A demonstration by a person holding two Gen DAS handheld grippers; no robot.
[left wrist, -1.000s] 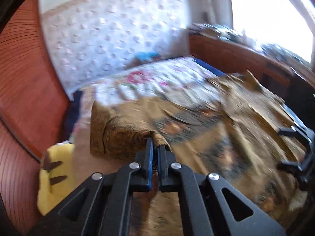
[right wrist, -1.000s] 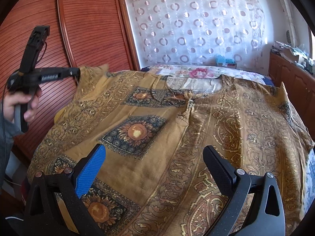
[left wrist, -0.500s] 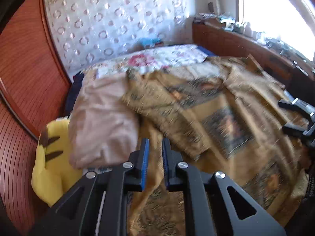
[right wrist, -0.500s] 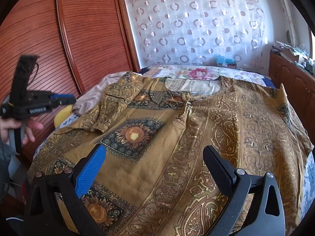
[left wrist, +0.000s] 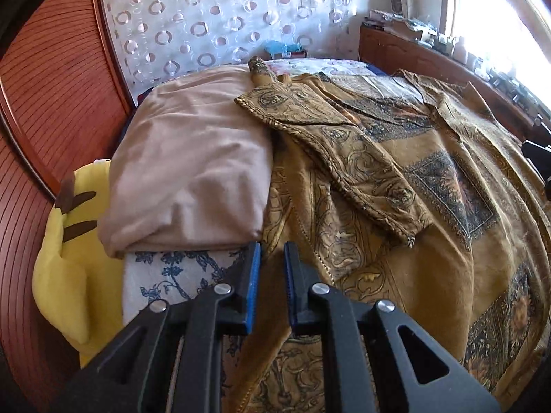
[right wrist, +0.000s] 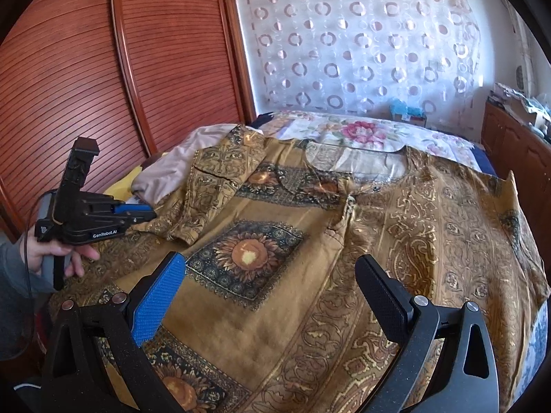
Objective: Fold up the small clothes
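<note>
- The mustard patterned tunic (right wrist: 310, 258) lies spread front-up across the bed, filling the middle and lower part of the right wrist view; its collar sits at upper centre.
- One sleeve (left wrist: 344, 158) is folded inward over the chest, lying diagonally in the centre of the left wrist view.
- The left gripper (left wrist: 270, 289) hovers at the tunic's side edge, bottom centre, its fingers slightly apart with nothing between them.
- The right gripper (right wrist: 272, 296) hangs above the lower half, fingers spread wide and empty.
- Risk, as I judge it: the loose sleeve may slide back when the body is lifted, since the cloth looks thin and slippery.
- The tunic's edge hangs off the bed, so a pinch could take only one layer.
- A beige folded cloth (left wrist: 193, 172) touches the sleeve side at centre left, crowding that fold.
- A yellow plush (left wrist: 65, 261) sits at the lower left.
</note>
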